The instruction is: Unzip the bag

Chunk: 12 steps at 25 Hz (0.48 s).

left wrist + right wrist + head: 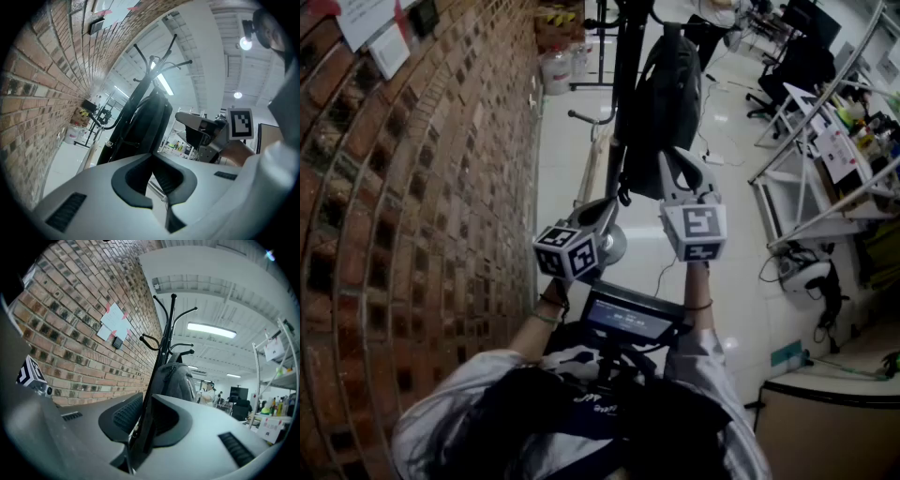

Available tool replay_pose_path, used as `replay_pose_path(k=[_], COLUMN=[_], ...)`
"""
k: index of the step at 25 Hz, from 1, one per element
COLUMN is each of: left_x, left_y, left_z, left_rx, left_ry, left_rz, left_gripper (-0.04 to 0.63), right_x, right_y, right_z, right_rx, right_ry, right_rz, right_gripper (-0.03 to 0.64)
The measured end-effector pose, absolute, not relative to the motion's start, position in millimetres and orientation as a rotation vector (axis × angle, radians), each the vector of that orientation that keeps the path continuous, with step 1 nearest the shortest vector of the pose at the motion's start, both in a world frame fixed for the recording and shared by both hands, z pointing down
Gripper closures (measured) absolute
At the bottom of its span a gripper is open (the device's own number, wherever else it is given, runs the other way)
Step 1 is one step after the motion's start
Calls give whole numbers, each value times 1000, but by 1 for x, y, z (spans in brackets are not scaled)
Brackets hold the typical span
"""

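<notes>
Bag [661, 103] hangs upright, long axis vertical; left claw [152, 157] together, right claw [145, 398] apart.

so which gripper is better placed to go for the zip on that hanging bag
Probably right: the right gripper points straight at the bag, jaws slightly apart, with a zip in view. The left gripper sits further from it, off to the left, jaws together.

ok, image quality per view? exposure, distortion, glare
Head view: dim overall, the brick wall bows from lens distortion, and the glossy floor shows reflections. Left gripper view: heavy fisheye with black corners, ceiling lamp blown out, backpack nearly a silhouette. Right gripper view: same fisheye, light strip glares, but the backpack reads clearly.
</notes>
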<state>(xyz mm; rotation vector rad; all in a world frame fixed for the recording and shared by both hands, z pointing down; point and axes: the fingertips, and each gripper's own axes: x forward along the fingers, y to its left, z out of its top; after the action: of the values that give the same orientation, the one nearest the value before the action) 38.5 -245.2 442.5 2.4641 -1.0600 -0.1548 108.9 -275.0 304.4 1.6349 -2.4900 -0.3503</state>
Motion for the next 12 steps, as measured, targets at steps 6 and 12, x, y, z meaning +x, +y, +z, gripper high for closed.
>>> replay_pose_path(k=[6, 12], left_x=[36, 30], left_y=[-255, -258], left_z=[442, 443], left_rx=[2493, 2494], left_ry=[-1030, -1024], left_rz=[-186, -148], left_gripper=[588, 588], right_x=[119, 117], right_y=[-306, -326], right_z=[289, 275], right_rx=[1643, 1637], right_ry=[-2393, -2243], right_rz=[-523, -659], right_gripper=[525, 522])
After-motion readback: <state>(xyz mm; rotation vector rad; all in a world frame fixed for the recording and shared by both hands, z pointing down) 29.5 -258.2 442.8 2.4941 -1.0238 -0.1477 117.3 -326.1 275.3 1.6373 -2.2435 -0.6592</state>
